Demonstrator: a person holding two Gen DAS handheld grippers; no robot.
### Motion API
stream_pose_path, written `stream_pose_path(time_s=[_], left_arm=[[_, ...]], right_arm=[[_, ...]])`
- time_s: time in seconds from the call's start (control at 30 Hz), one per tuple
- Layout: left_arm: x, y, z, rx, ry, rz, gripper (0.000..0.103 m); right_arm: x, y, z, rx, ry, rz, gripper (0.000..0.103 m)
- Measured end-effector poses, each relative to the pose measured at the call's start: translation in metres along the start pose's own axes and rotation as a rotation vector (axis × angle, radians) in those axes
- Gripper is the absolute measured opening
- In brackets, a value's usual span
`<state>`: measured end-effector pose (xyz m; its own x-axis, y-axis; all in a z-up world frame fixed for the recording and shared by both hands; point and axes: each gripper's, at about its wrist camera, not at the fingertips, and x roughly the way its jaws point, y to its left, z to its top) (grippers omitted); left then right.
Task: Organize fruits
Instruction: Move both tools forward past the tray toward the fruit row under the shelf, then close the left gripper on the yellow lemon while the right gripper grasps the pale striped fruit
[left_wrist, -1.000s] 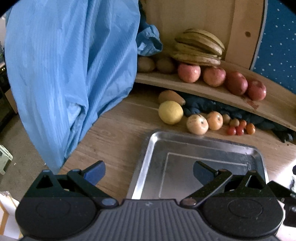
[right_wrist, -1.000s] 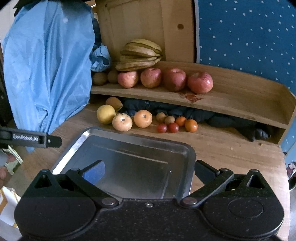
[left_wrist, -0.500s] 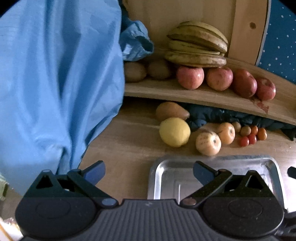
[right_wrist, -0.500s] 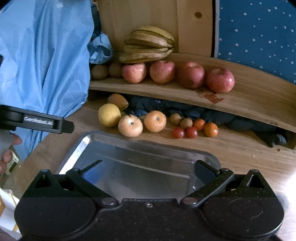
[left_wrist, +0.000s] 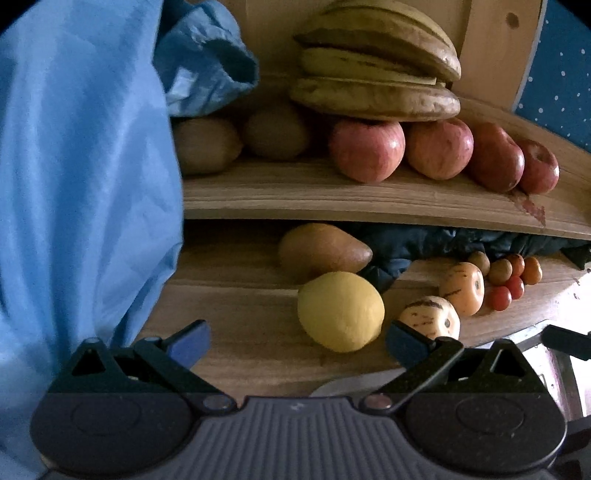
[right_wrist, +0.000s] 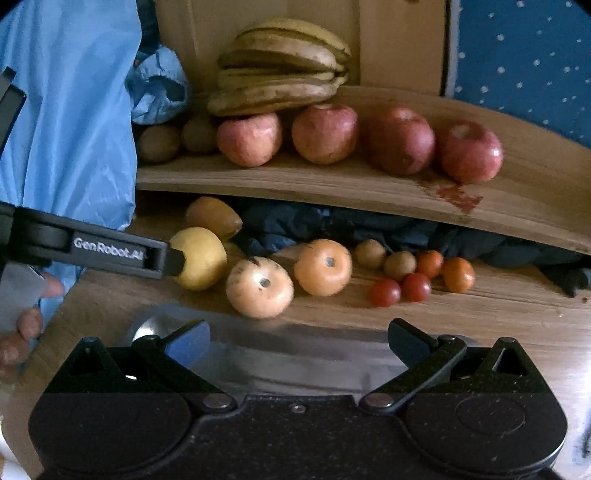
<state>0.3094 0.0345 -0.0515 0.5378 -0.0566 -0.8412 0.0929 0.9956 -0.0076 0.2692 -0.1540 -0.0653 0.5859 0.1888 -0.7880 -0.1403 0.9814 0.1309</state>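
Left tongs (left_wrist: 297, 338) are spread wide around the yellow fruit (left_wrist: 340, 311) on the bench (left_wrist: 240, 332), right tongs (right_wrist: 297, 338) gaping empty over the tray (right_wrist: 295, 354), so a sloppy squeeze probably rolls it into the pear (left_wrist: 323, 248).

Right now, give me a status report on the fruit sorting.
Left gripper open, closing in on yellow fruit. Right gripper open, empty, over metal tray. Nothing blocking.
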Motion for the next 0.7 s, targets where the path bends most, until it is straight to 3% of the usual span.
stream_pose_path(time_s=[0.27, 0.7], left_arm=[[0.024, 0.008, 0.011, -0.001, 0.047, -0.041, 0.103], [0.049, 0.002, 0.019, 0.005, 0.105, -0.138, 0.103]], right_arm=[[0.033, 0.019, 0.009, -0.023, 0.025, 0.007, 0.101], [0.065, 0.032, 0.011, 0.0, 0.082, 0.002, 0.086]])
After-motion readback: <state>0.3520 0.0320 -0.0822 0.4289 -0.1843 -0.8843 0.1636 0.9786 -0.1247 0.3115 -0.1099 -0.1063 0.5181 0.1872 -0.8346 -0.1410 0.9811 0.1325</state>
